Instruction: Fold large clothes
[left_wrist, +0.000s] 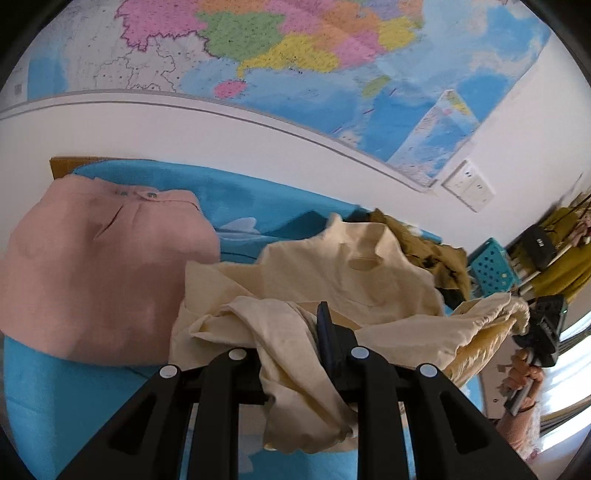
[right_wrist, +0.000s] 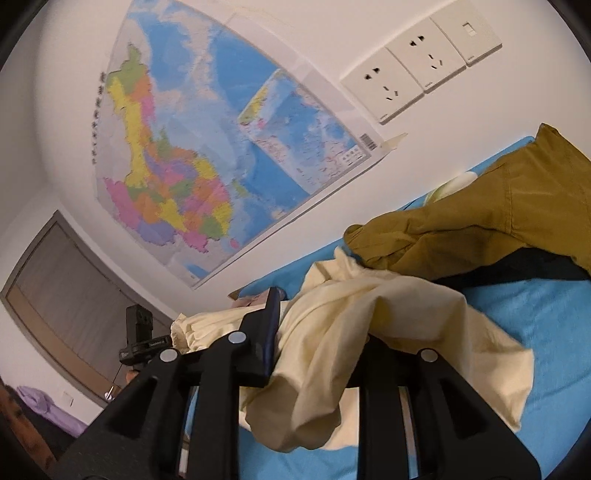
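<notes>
Cream fabric of the garment (left_wrist: 354, 280) bunches over both grippers: the left gripper (left_wrist: 295, 354) and the right gripper (right_wrist: 314, 350) each pinch a fold of it, lifted over the blue sheet (left_wrist: 44, 387). Behind hangs the wall map (right_wrist: 207, 147); left lies a folded pink garment (left_wrist: 99, 269), right an olive garment (right_wrist: 498, 218). Nearby sit a turquoise basket (left_wrist: 493, 267) and wall sockets (right_wrist: 421, 62).
</notes>
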